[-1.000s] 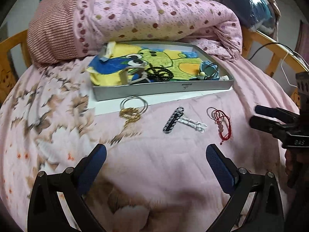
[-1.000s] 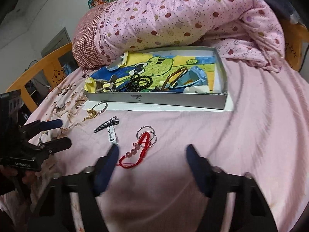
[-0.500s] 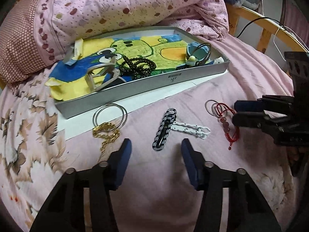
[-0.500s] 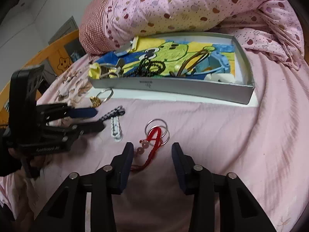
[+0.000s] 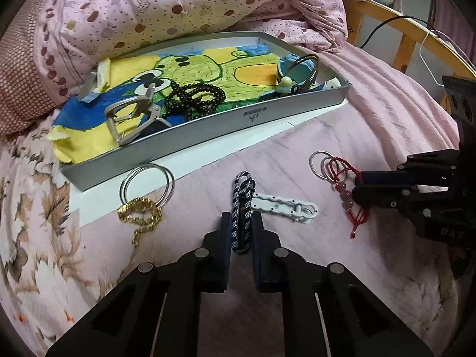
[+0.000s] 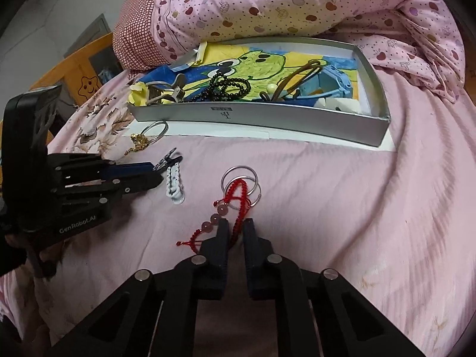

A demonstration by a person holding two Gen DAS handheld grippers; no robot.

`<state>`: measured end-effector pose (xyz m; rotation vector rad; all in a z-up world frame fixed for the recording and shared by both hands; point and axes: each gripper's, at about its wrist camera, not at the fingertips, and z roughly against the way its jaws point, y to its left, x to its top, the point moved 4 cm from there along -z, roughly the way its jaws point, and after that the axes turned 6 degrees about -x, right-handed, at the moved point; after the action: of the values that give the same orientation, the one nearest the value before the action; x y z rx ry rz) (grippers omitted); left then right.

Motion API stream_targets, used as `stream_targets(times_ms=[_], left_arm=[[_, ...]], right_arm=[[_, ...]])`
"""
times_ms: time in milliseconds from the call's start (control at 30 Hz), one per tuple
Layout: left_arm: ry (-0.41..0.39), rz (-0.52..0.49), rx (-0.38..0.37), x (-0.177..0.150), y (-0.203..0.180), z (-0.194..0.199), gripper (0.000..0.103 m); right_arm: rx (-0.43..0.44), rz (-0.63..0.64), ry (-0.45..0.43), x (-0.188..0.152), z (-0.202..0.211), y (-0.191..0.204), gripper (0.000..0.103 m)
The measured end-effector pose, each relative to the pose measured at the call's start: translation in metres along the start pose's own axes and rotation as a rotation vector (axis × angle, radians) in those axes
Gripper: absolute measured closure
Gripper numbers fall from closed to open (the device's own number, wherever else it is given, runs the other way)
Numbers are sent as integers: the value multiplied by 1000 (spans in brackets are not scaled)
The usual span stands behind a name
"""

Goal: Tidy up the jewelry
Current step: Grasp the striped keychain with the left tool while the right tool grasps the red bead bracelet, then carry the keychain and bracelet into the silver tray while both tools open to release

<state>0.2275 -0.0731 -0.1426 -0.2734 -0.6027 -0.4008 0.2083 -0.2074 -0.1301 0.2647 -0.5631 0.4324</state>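
Left gripper (image 5: 241,232) closing on striped bracelet (image 5: 242,205); right gripper (image 6: 236,232) clamped on red cord bracelet (image 6: 238,205), on bedsheet (image 6: 342,208).

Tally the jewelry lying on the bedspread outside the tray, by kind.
Silver bangle sets: 2
Gold chain: 1
Black-and-white braided bracelet: 1
White link bracelet: 1
Red cord bracelet: 1
Total: 6

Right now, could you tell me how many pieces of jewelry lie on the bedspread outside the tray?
6: silver bangles, gold chain, striped bracelet, white bracelet, silver rings, red cord bracelet. None seems hidden.
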Motion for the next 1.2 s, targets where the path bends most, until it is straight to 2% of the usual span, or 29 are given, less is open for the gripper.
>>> stream_targets(times_ms=[100, 200, 400, 633, 800, 900, 1000, 1200], left_arm=[[-6, 33, 18, -4, -4, 5, 94], [-11, 49, 15, -9, -12, 13, 94], [-38, 60, 4, -11, -30, 32, 94], [-126, 79, 7, 18, -34, 53, 94], [-200, 97, 63, 55, -25, 50, 94], [-230, 114, 110, 77, -18, 42, 94], [-250, 143, 122, 96, -10, 29, 94], [-224, 180, 123, 114, -2, -2, 94]], right_arm=[[9, -10, -10, -1, 9, 2, 97], [-7, 9, -59, 2, 21, 6, 97], [-52, 51, -229, 20, 51, 11, 97], [-124, 23, -425, 52, 71, -8, 97], [-147, -62, -459, 80, 67, -40, 97], [-165, -84, -464, 88, 64, -53, 97], [-171, -132, -449, 92, 56, -72, 97], [-173, -193, -408, 94, 34, -97, 97]])
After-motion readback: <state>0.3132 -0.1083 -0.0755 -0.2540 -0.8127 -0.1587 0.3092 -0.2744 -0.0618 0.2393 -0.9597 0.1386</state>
